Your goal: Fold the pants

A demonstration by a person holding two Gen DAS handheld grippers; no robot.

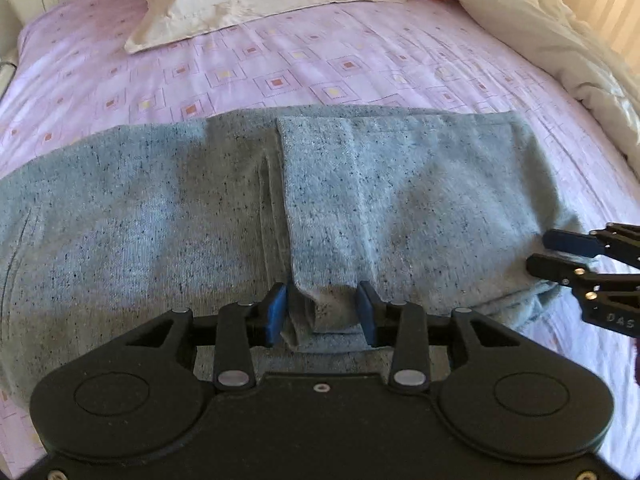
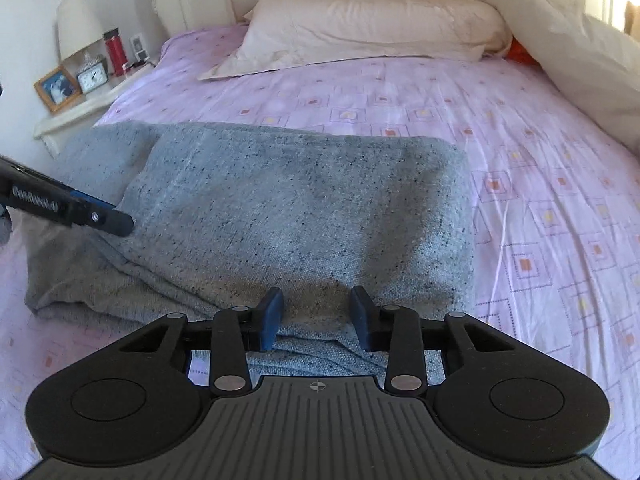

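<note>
Pants (image 1: 224,208), one grey pair, lie long from left to right on our pink bed (image 1: 320,68). Our left gripper (image 1: 322,306) and right gripper (image 2: 316,314) stand half open over cloth, not squeezing.

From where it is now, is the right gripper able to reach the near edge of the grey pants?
Probably yes. The right gripper hangs just over the near edge of the grey pants, its jaws apart with only fabric between them. The left gripper works further along and does not block it.
</note>
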